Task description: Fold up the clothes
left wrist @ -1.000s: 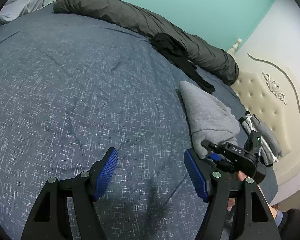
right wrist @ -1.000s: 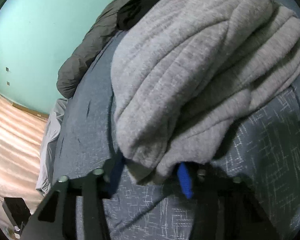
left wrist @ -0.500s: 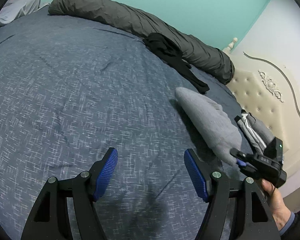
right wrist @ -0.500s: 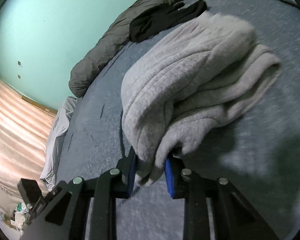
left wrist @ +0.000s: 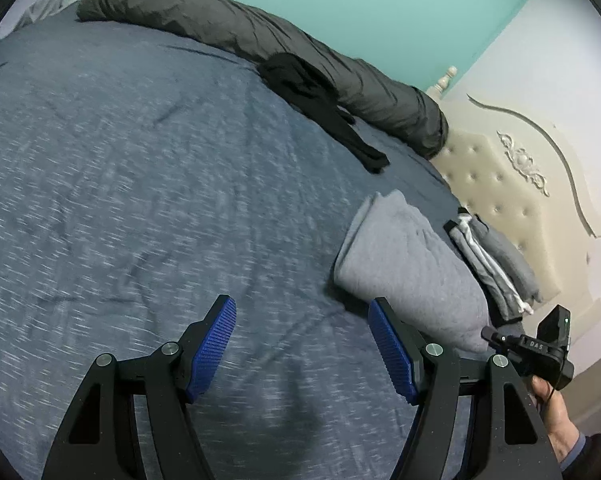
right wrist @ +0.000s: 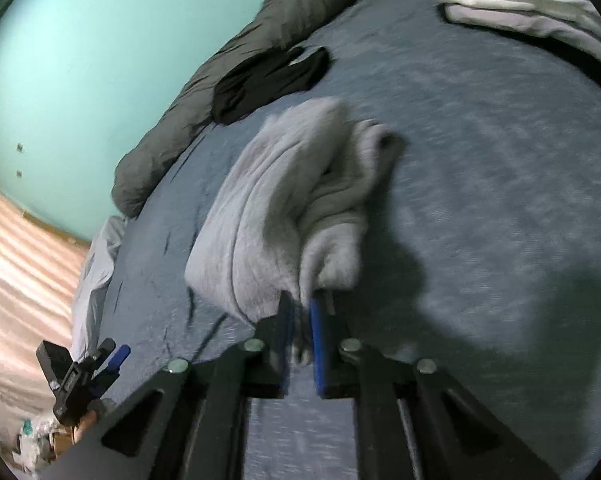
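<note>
Near the headboard end of the bed [left wrist: 140, 184], the folded grey sweater [right wrist: 284, 208] lies on the blue cover, its near edge pinched between the blue pads of the right tool [right wrist: 300, 332], whose jaws have just been closing on it. The left tool [left wrist: 300, 344] hangs wide apart over bare cover, holding nothing. A black garment [left wrist: 312, 96] lies toward the far edge, against a rolled dark duvet [left wrist: 260, 36].

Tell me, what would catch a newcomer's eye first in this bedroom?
Probably the right tool, whose jaws have just been closing and now pinch the edge of a rumpled grey sweater on the blue bedspread. The left tool hangs open over bare bedspread. A black garment lies by the dark rolled duvet along the far edge.
</note>
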Tool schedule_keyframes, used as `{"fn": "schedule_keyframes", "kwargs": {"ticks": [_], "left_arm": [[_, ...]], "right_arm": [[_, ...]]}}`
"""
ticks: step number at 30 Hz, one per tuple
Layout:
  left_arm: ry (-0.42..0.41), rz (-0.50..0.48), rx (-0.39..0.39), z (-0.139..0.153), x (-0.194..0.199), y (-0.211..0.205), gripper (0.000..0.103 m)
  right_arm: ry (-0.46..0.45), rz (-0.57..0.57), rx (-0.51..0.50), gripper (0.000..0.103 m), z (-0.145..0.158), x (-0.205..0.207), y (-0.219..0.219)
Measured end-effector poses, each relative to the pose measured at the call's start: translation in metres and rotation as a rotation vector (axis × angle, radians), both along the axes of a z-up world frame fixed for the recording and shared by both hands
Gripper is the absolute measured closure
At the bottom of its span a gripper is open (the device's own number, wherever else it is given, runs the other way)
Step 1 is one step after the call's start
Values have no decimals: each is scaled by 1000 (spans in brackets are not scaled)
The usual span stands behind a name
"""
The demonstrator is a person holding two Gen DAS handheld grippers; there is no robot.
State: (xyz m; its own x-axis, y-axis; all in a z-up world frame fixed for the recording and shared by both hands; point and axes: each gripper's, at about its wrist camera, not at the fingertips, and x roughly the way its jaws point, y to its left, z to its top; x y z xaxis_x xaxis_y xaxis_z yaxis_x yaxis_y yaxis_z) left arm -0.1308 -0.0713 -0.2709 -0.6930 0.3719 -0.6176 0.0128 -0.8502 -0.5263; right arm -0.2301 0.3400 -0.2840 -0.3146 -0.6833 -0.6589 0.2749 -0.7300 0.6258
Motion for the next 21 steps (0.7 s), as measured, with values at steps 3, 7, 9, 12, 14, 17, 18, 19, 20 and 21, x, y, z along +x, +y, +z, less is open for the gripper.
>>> {"fn": "schedule_keyframes", "kwargs": {"ticks": [3,7,9,12,14,17,18,19,20,21], "left_arm": [[-6,-28,-3,-3,-7,18,30],[-22,-57,-13,-9,-17,36,30],[-33,-83,-18,-13,-22,46,30],[-44,-116,-35,-17,-27,59,30],[-51,-138,-34,-20,-30,67,30],[-65,-172,-22,-25,-34,78,30],[-69,-180,-22,-26,-34,81,30],[-72,-187,-22,-27,-35,84,30],[-75,-195,-20,-28,-35,86,30],[-74,-202,-16,-27,-34,88,30]], "right_arm": [[-10,-21,29,96,-3,-7,21],[0,-33,68,97,-5,-19,30],[4,-39,83,97,-5,-25,34],[24,-41,120,97,0,-38,44],[41,-29,160,97,4,-48,50],[-18,32,200,96,-4,-60,51],[-31,51,225,95,-6,-61,50],[-21,53,252,95,-4,-62,51],[-7,50,279,95,0,-62,51],[7,48,307,95,4,-63,52]]}}
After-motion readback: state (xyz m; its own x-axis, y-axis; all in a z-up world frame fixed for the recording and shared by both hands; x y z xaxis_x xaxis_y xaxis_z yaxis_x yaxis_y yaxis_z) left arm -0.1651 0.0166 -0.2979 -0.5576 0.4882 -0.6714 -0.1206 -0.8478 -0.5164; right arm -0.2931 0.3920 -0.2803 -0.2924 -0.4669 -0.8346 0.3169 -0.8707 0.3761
